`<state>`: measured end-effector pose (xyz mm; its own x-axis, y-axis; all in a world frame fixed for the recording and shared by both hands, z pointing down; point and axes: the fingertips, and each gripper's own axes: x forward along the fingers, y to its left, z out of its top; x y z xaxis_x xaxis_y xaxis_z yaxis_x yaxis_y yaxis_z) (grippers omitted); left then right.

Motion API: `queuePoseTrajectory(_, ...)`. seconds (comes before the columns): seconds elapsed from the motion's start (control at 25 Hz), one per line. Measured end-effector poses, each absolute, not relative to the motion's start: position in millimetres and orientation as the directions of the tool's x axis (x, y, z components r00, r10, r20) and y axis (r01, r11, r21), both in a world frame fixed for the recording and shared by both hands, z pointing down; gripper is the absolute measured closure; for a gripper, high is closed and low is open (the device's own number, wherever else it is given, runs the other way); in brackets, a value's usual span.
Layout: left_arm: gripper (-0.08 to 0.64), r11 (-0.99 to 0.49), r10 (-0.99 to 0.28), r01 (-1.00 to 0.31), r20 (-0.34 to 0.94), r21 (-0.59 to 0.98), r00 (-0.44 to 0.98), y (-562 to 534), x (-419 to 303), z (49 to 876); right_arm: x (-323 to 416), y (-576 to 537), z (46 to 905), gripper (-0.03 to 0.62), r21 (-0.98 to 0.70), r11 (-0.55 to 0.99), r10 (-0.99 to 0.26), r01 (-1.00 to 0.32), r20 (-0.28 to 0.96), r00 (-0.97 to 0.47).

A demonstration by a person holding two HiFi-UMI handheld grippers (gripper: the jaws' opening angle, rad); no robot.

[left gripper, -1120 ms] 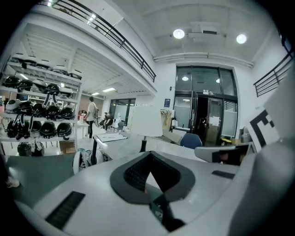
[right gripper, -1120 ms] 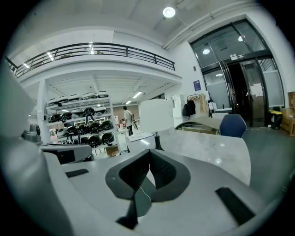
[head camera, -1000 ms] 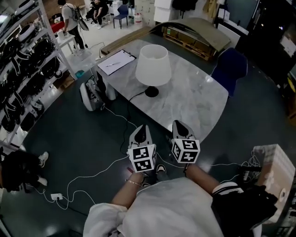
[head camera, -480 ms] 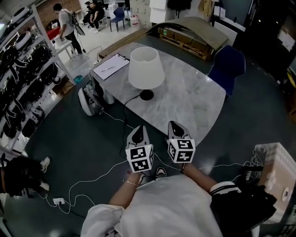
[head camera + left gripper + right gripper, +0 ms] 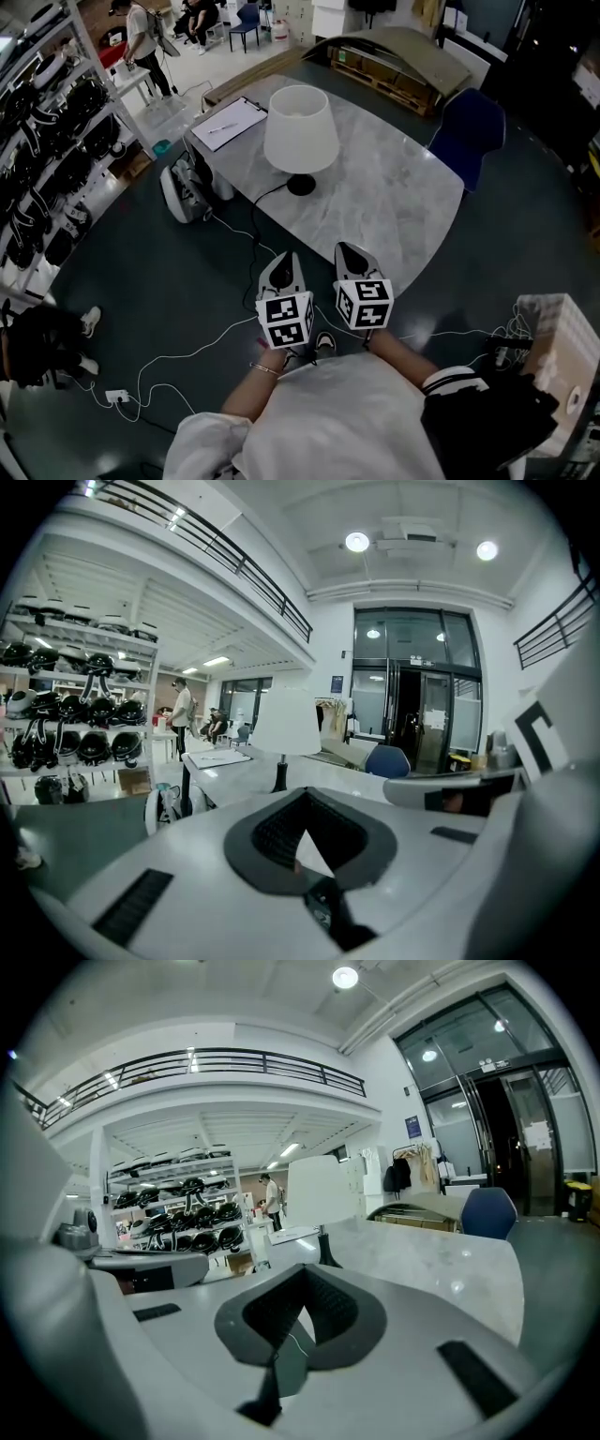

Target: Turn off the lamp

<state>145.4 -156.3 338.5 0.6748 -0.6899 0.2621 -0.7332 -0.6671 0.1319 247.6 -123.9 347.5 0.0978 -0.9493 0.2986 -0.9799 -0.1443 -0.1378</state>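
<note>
Lighting: bright, even, indoor. Source: round ceiling lights [image 5: 356, 542] high above and ahead of the left tool [image 5: 302, 841], with another ceiling light [image 5: 345, 977] above the right tool [image 5: 298, 1312].
Glare: small bright specks on the marble worktop [image 5: 450, 1260] ahead of the right tool.
Shadows: soft, faint.
Floor [image 5: 141, 281]: dark, matte.
Distortion: strong fisheye; black corners in both gripper views.
Focus: tool bodies nearest the lens soft; the room beyond is sharp.

The left gripper [image 5: 306, 799] points toward the lamp [image 5: 284, 728], its jaws closed together with nothing between them. The white-shaded lamp stands on a marble table [image 5: 375, 782]. A clipboard [image 5: 217, 758] lies left of the lamp, a blue chair [image 5: 387, 759] stands right of it, and helmet shelves [image 5: 70, 733] stand far to its left.
</note>
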Motion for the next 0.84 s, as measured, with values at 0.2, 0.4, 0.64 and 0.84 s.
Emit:
queuePoseTrajectory(0.2, 0.566, -0.671, -0.684, -0.73, 0.27, 0.13, 0.677, -158.1, 148.5, 344.3, 250.1, -126.7, 352.5, 0.594, -0.125, -0.138, -0.946, -0.982, 0.31, 0.094)
queuePoseTrajectory(0.4, 0.566, -0.679, -0.676, -0.722, 0.272, 0.131, 0.685, -158.6, 152.4, 344.0, 251.5, -129.8, 354.2, 0.594, -0.113, -0.134, -0.943, -0.985, 0.32, 0.092)
queuePoseTrajectory(0.64, 0.566, -0.676, -0.679, -0.726, 0.275, 0.127, 0.68, -160.7, 151.1, 341.9, 250.2, -134.7, 351.2, 0.594, -0.108, -0.123, -0.944, -0.986, 0.321, 0.082)
queuePoseTrajectory(0.84, 0.566, -0.665, -0.69, -0.736, 0.274, 0.127, 0.67, -163.8, 140.0, 347.5, 241.7, -137.9, 354.4, 0.594, -0.111, -0.119, -0.946, -0.987, 0.316, 0.079)
